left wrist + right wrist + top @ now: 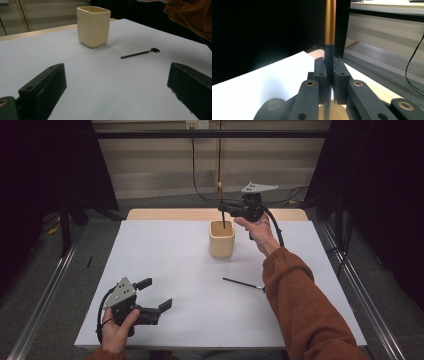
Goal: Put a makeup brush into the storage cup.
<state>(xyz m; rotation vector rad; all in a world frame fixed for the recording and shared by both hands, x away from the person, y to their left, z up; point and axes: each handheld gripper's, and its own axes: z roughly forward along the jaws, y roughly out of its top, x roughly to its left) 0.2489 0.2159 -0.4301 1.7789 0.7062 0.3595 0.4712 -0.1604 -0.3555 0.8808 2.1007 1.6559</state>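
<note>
From above, the right gripper [223,208] pinches an upright brush [220,195] whose tip dips into the cup [222,240], while the left gripper [156,294] rests wide open; its view shows a second brush [140,53] lying on the table [125,87]; the right view shows jaws clamping the brush [329,37].

From where I stand, nothing here can be read. I find no lettering, number, label or brand mark on anything in sight.
</note>
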